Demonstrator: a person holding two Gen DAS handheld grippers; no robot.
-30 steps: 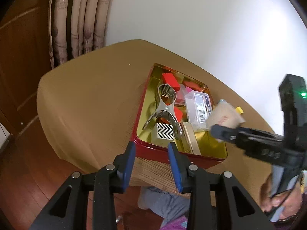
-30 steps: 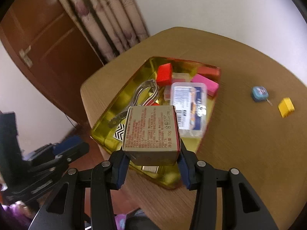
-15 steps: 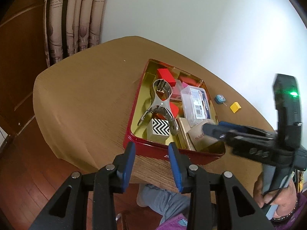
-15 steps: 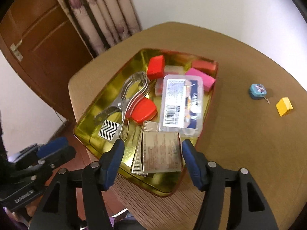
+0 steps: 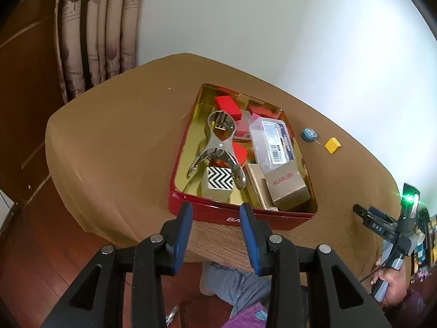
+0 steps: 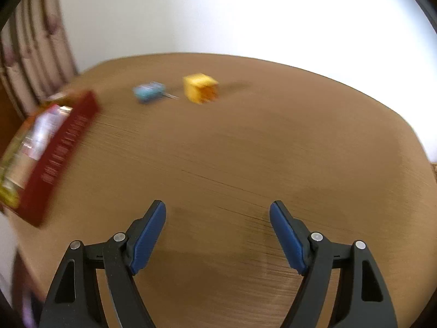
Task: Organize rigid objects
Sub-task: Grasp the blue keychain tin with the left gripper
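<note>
Beige carton (image 5: 287, 186) dropped into tin (image 5: 245, 217) — right claw (image 6: 217, 228) opening, empty

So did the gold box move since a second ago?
Yes. The gold box was held above the red tin; now it lies inside, at the near corner beside the clear case.

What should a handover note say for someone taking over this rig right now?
Left claw: open, empty, hovering at the near edge of the red tin.
Right claw: open, empty, jaws just opened wider; over bare table, facing the loose items.
In the tin: beige box, clear plastic case, metal tongs, chevron block, red blocks.
Done: the beige box is released into the tin's near right corner.
Left: blue trinket and yellow cube are on the table right of the tin; likely next for the right claw.
</note>
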